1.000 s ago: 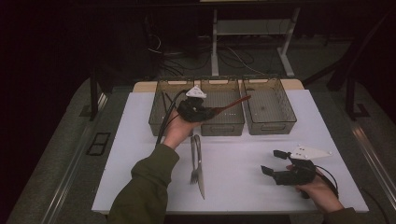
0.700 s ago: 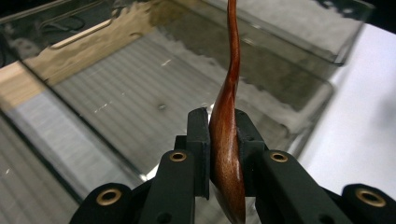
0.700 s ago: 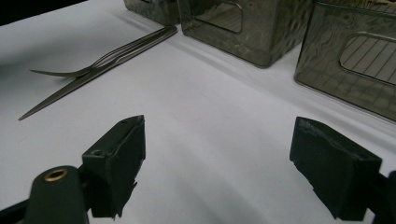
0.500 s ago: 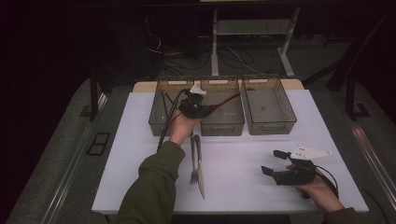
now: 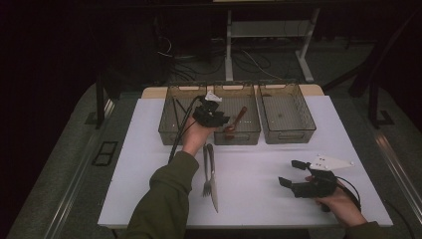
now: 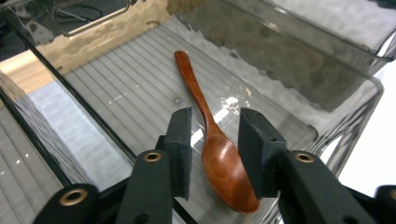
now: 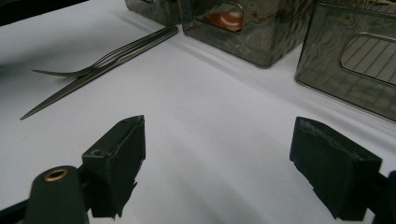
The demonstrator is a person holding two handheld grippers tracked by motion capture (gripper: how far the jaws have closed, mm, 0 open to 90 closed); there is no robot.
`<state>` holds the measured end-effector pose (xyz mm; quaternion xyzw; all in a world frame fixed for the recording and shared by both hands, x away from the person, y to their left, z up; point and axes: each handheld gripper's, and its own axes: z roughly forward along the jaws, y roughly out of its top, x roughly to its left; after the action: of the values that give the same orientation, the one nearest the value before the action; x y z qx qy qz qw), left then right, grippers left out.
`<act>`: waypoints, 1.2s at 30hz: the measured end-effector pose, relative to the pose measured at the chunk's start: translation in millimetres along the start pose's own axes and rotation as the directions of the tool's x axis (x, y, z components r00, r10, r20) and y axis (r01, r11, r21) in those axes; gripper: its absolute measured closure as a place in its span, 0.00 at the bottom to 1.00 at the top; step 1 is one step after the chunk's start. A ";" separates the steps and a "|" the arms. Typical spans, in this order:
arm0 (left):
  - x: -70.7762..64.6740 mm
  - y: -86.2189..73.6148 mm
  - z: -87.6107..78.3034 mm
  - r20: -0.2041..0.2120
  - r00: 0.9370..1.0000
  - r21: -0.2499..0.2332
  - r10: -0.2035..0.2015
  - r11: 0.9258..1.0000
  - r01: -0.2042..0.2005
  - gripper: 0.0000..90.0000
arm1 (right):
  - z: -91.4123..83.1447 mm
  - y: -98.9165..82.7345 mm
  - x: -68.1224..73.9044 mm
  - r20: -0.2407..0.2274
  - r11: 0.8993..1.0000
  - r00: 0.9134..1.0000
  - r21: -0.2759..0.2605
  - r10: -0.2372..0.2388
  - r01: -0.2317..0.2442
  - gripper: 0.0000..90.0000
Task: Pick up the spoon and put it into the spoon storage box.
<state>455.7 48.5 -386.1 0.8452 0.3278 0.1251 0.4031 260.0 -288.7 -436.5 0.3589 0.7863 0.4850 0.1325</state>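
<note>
Left gripper (image 6: pixel 214 149) over the middle bin (image 5: pixel 251 133), jaws just eased apart, pads flanking but clear of the wooden spoon (image 6: pixel 219 158). Spoon flat on the bin floor, bowl nearest the gripper toward the surface's near edge, handle running away to the far edge, slightly toward the right. Right gripper (image 5: pixel 294 174) wide open, empty, near the surface's near right corner. Fork (image 5: pixel 207 172) and knife (image 5: pixel 213 180) side by side mid-surface.

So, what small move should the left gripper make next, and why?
Probably lift straight up out of the middle bin. The left gripper has just been opening; the wooden spoon lies flat on the bin floor between the pads, apparently released. The fork and knife wait outside.
</note>
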 end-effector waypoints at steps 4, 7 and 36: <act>-3.0 1.6 -6.3 0.031 1.000 -0.029 0.005 1.000 -0.004 0.63 | -0.1 0.0 -0.2 0.001 1.000 1.000 -0.001 0.000 0.000 0.20; -5.2 3.3 -13.3 0.053 0.998 -0.047 0.022 0.999 -0.019 0.58 | -0.2 0.2 -0.7 0.002 1.000 1.000 -0.001 0.004 -0.004 0.19; -57.6 -48.7 -75.9 0.183 0.976 -0.133 0.116 0.987 -0.092 0.38 | -0.1 -0.7 0.6 0.009 1.000 1.000 0.006 0.005 -0.005 0.20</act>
<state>354.1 78.7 -371.5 0.8427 0.2349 0.0849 0.4769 259.2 -288.5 -437.0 0.3638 0.7862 0.4813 0.1339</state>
